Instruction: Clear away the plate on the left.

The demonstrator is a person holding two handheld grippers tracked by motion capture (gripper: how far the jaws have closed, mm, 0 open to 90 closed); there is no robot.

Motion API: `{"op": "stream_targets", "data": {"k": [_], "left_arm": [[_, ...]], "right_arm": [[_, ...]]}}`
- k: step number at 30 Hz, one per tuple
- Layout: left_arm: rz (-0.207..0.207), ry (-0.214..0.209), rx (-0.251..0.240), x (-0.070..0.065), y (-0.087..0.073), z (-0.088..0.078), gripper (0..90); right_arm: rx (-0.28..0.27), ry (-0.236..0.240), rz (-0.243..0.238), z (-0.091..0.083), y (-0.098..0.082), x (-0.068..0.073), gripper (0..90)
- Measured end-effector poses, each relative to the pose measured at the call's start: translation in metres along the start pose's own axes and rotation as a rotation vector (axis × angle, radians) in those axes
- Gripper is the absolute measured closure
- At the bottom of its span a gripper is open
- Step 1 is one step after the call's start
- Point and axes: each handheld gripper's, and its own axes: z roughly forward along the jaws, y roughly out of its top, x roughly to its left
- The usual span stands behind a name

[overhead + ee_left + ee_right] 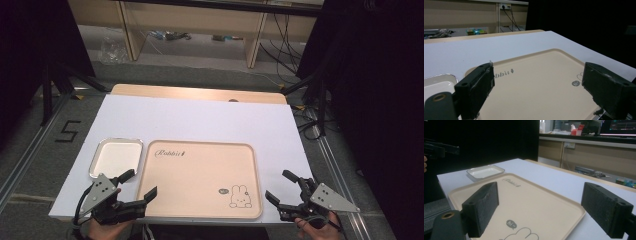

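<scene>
Two handheld grippers, both unloaded, at the near edge of a white-topped table.

Left gripper (141, 184): jaws spread wide, nothing between them; the beige tray (200, 200) lies flat under and beyond its tips, and the small white dish (116, 157) sits just beside the tray, ahead of its outer jaw. Right gripper (280, 187): jaws likewise spread and empty, held off the tray's right edge, near the rabbit drawing (240, 196). Table sheet (200, 120) bare ahead of both.
</scene>
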Motion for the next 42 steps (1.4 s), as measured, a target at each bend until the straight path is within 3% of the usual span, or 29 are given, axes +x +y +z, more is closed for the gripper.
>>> {"op": "stream_targets", "data": {"k": [6, 7, 11, 13, 17, 19, 20, 21, 26, 30, 31, 36, 42], "left_arm": [[0.008, -0.007, 0.007, 0.0, 0.0, 0.001, 10.8], [0.003, -0.018, 0.0, 0.0, -0.001, 0.002, 11.1], [0.002, -0.015, 0.019, -0.001, -0.001, 0.002, 11.3], [0.006, -0.018, 0.02, -0.001, 0.0, 0.003, 11.3], [0.001, -0.017, 0.021, -0.001, 0.0, 0.002, 11.7], [-0.009, -0.017, 0.024, -0.001, 0.0, 0.003, 12.2], [-0.01, -0.017, 0.025, -0.001, 0.0, 0.003, 12.2], [-0.005, -0.022, 0.029, 0.0, 0.001, 0.004, 12.3], [-0.012, -0.016, 0.046, 0.001, 0.001, 0.005, 12.4], [-0.008, 0.003, 0.052, 0.004, 0.003, 0.005, 12.5], [-0.004, 0.01, 0.054, 0.006, 0.005, 0.004, 12.9], [-0.053, 0.039, 0.057, 0.018, 0.007, 0.004, 14.1], [-0.051, 0.056, 0.059, 0.025, 0.012, 0.01, 14.6]], "right_arm": [[0.006, -0.016, -0.005, 0.0, 0.0, 0.0, 15.2], [-0.002, 0.018, 0.025, 0.002, -0.001, 0.002, 15.3], [-0.002, 0.018, 0.025, 0.002, -0.001, 0.002, 15.3], [0.008, -0.009, 0.002, 0.0, 0.0, 0.0, 15.3], [-0.005, -0.013, 0.001, 0.001, 0.0, 0.0, 15.3], [0.003, 0.007, 0.026, 0.001, -0.001, 0.002, 15.3], [0.003, 0.007, 0.026, 0.001, -0.001, 0.002, 15.3], [0.001, -0.009, -0.004, 0.001, 0.0, 0.0, 15.3], [0.01, -0.007, 0.008, 0.0, -0.001, 0.001, 15.3], [-0.003, -0.005, -0.002, 0.001, 0.0, 0.0, 15.3], [0.008, 0.007, 0.028, 0.001, -0.001, 0.002, 15.4], [0.011, 0.008, 0.026, 0.001, -0.001, 0.002, 15.3], [0.011, 0.015, 0.029, 0.002, -0.001, 0.001, 15.4]]}}
